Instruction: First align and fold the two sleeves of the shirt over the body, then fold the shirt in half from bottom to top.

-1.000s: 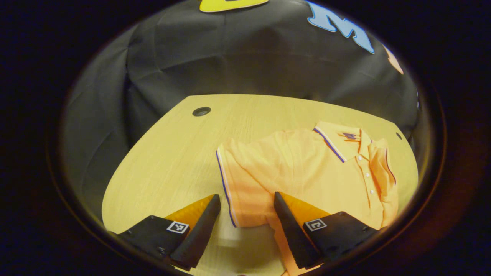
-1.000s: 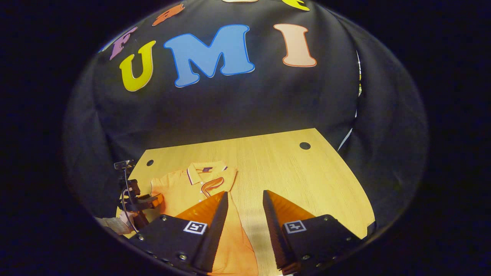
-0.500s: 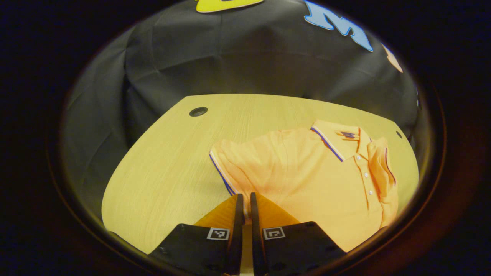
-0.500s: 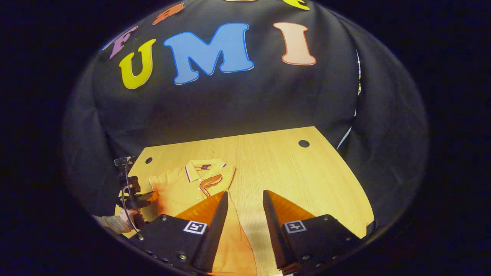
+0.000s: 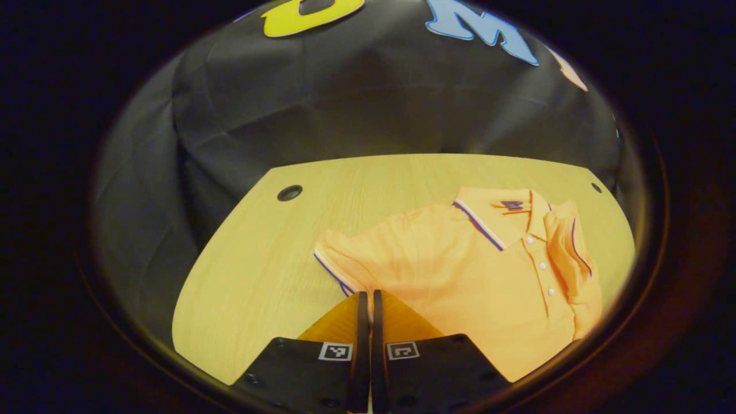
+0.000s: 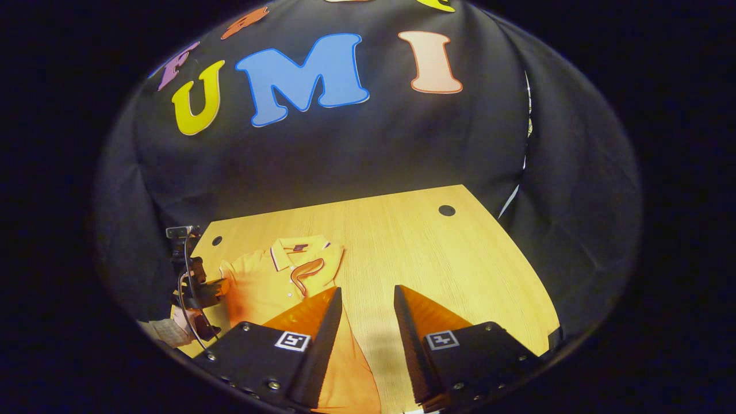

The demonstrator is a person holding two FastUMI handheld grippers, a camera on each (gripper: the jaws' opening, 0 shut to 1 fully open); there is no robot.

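Two grippers over an orange shirt (image 5: 460, 270) lying on my table (image 5: 253, 276).
My left gripper (image 5: 367, 302) is pinched onto the near sleeve's trimmed edge (image 5: 333, 275); my right gripper (image 6: 365, 299) hangs wide apart with nothing in it, above the shirt's near-side edge, far sleeve (image 6: 310, 270) folded across the chest.

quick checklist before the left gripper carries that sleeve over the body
1. Left gripper shut on the left sleeve cuff: ok, the fingers meet at the striped cuff edge.
2. Fabric really pinched between the fingers: cannot tell, the contact is hidden.
3. Right sleeve already folded over the shirt: ok, it lies along the button placket.
4. Right gripper open and holding nothing: ok.
5. Shirt body lying flat on the table: ok, only light wrinkles near the shoulder.
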